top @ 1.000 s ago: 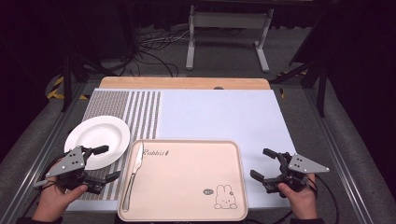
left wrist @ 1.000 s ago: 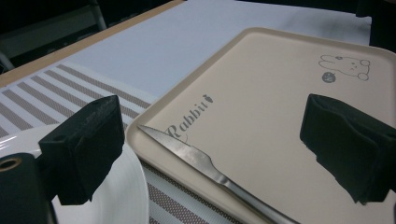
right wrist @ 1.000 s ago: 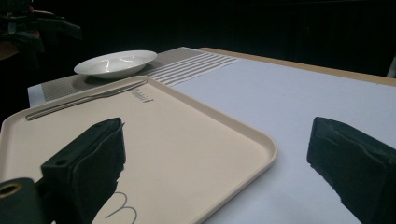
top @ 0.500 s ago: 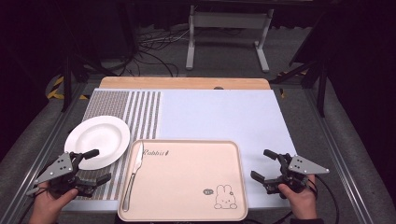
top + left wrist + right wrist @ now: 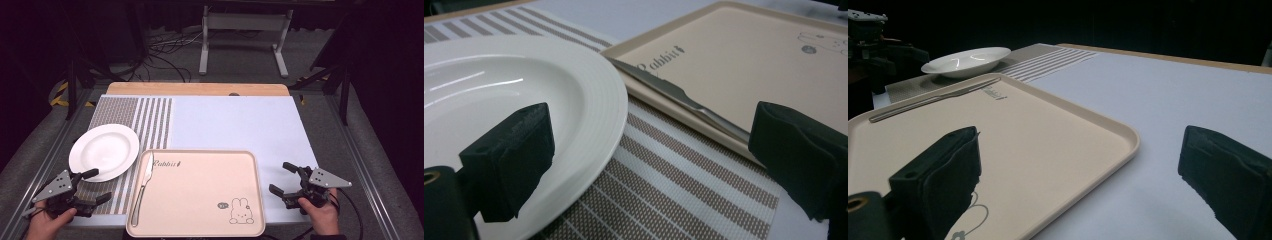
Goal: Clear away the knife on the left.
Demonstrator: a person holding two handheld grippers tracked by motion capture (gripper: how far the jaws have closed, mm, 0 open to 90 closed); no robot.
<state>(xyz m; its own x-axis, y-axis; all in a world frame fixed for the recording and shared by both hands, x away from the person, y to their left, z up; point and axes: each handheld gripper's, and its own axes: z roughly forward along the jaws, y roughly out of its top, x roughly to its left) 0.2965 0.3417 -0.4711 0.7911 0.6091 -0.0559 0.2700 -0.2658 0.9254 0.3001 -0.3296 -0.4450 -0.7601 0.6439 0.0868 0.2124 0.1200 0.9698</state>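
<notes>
Tray sat at the bench's near edge, the landmark here. Knife lay along the tray's left rim, inside it. Plate sat just left of the tray on a striped mat. Left claw was left of the tray, by the plate's near edge, jaws spread, empty. Right claw was just right of the tray, jaws spread, empty.

The white plate looks glazed and glossy, with fine ridges around its rim. The butter knife is polished metal; the beige tray is smooth and matt. The striped placemat is coarsely woven.
</notes>
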